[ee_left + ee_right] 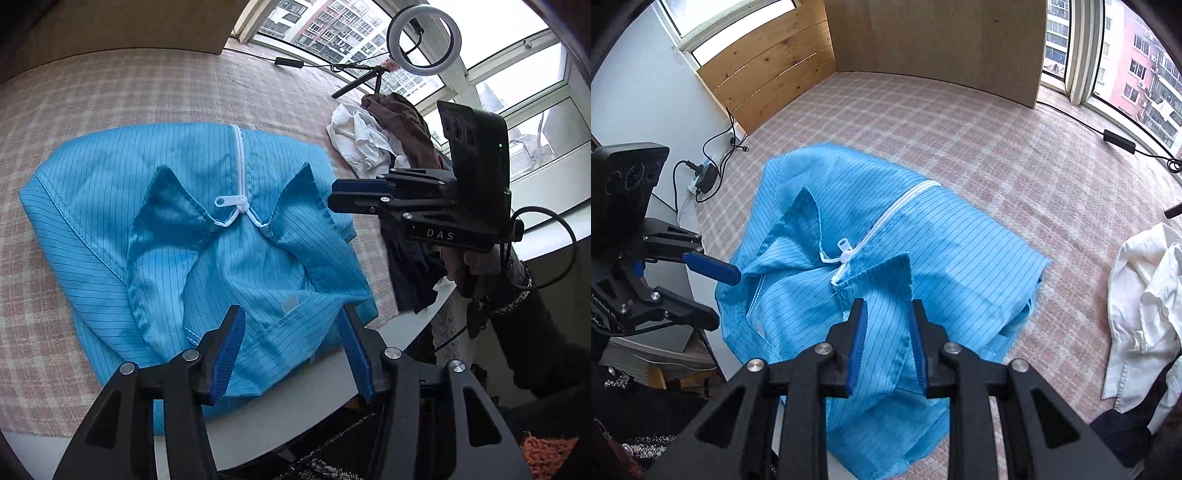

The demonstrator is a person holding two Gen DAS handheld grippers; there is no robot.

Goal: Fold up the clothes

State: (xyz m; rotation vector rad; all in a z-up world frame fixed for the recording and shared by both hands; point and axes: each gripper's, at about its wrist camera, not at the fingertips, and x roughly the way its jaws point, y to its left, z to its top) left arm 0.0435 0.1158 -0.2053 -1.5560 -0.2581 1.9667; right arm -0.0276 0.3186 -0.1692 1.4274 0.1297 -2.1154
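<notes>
A blue pinstriped jacket (110, 206) lies partly folded on a bed covered by a pink checked sheet (110, 92). Its white zip (240, 162) runs up the middle toward twelve o'clock in the left wrist view, and the pull tab (225, 201) sits just below the two collar points, which stand spread apart to either side. The collar end of the jacket hangs over the near edge of the bed at about six o'clock.

The left tongs (291, 350) stand open over that near edge, with a fold of blue cloth lying between the blue pads (229, 350); the pads do not press on it. The right tongs (886, 343) also stand apart, narrower, with jacket cloth running through the gap; whether the pads touch it cannot be told. In the left wrist view the right tongs come in from three o'clock, just beside the jacket's right edge.

A crumpled white shirt (358, 136) lies on the sheet at about two o'clock from the jacket, with a brown garment (402, 118) piled on it and dark clothes (413, 273) below. A ring light (423, 38) stands on a small tripod by the window (524, 92) beyond. A wooden headboard (938, 44) closes the bed's far end.
</notes>
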